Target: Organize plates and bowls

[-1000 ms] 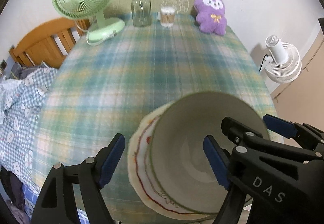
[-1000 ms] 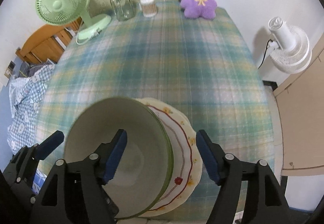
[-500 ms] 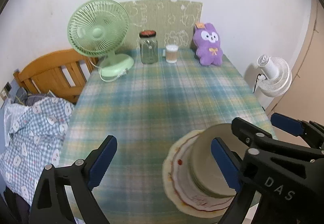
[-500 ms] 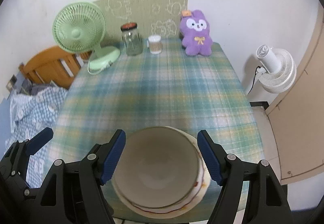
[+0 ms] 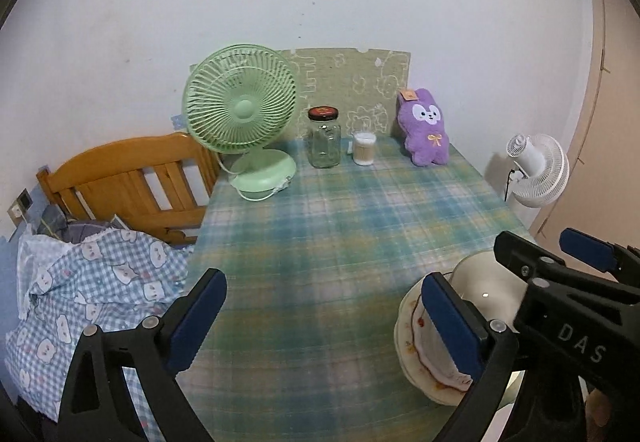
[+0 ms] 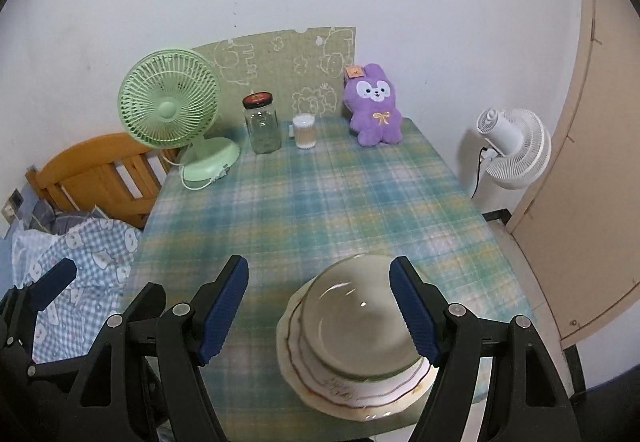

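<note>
Premises: a white-walled room with a worktop (image 6: 320, 210) under a green-and-blue plaid cloth, set against the wall. Along its far edge stand a green desk fan (image 6: 170, 110), a clear glass jar (image 6: 262, 124) with a dark lid, a small container of cotton swabs (image 6: 304, 131) and a purple plush rabbit (image 6: 374, 106), with a patterned board (image 6: 288, 58) leaning on the wall behind them. A white floor fan (image 6: 510, 146) stands to the right of the worktop, and a wooden bed frame (image 5: 124, 178) with checked bedding (image 5: 88, 282) lies to the left.

Task items: a pale bowl (image 6: 360, 326) sits upright inside a scalloped plate (image 6: 340, 388) with a red line round its rim, near the front edge of the worktop.

Left hand-held gripper (image 5: 324, 322): jaws spread wide, having just been opening further; nothing lies between them, and only plaid cloth shows in the gap. The stacked dishes lie beyond its right finger.

Right hand-held gripper (image 6: 320, 312): jaws spread apart above the worktop, pads clear of the dishes. The bowl is seen partly in the gap and partly behind the right finger, and is not gripped.
</note>
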